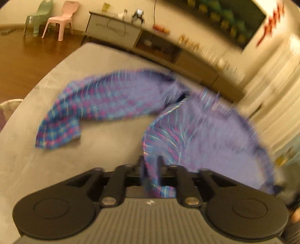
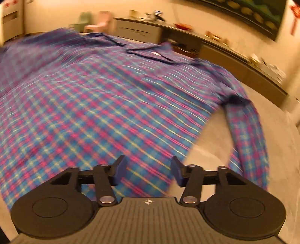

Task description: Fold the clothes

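Centrally, plaid shirt [image 2: 105,97] spread on grey table [image 2: 266,154], collar far side, sleeves out. Left gripper [image 1: 150,163] narrow, fabric fold pinched between fingers. Right gripper [image 2: 148,169] wide apart over hem, nothing gripped.

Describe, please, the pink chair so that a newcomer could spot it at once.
Look past the grey table with the plaid shirt to the wooden floor by the far wall. Two small plastic chairs stand there side by side; the pink chair is nearer the sideboard, its neighbour the green chair.
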The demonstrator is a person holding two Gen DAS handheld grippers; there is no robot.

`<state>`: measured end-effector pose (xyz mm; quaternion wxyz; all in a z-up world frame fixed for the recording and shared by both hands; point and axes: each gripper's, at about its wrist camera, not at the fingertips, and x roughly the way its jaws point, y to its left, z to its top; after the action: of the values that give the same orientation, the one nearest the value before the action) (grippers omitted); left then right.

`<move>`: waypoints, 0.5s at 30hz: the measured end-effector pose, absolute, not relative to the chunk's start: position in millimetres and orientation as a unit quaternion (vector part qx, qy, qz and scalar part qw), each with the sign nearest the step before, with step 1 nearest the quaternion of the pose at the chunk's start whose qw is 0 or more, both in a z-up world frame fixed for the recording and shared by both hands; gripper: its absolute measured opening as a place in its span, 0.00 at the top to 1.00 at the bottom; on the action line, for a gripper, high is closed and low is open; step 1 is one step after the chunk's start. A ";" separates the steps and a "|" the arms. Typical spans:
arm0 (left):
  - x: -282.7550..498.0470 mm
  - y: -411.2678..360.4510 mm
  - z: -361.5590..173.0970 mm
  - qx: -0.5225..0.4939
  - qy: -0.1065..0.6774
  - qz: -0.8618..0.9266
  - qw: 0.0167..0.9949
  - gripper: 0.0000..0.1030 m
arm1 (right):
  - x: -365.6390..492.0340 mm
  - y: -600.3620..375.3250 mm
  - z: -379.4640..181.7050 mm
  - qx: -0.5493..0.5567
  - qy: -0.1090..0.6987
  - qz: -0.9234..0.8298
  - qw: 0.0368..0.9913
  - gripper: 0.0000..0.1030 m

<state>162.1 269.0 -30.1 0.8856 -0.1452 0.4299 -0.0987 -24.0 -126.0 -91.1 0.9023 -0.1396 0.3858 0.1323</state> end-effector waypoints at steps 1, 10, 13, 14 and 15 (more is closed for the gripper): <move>161.3 261.9 -33.9 -0.116 0.439 -0.095 0.886 0.63 | -27.9 -128.5 -90.4 -0.134 0.385 0.129 0.904 0.28; 155.8 212.0 -52.6 0.015 0.470 -0.118 0.874 0.58 | -68.0 -118.1 -90.0 -0.160 0.393 0.196 0.884 0.34; 145.9 200.5 -46.3 0.030 0.454 -0.168 0.875 0.58 | -62.6 -134.6 -88.8 -0.186 0.396 0.161 0.885 0.35; 140.6 197.2 -40.0 0.035 0.442 -0.185 0.877 0.58 | -58.9 -143.1 -88.1 -0.188 0.401 0.150 0.884 0.35; 134.6 193.3 -33.2 0.040 0.427 -0.199 0.881 0.58 | -55.5 -151.3 -87.7 -0.190 0.404 0.138 0.884 0.35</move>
<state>134.6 193.3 -33.2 0.8809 0.0403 0.4275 -0.1991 -55.5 -151.3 -87.7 0.8838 -0.1903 0.4044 0.1385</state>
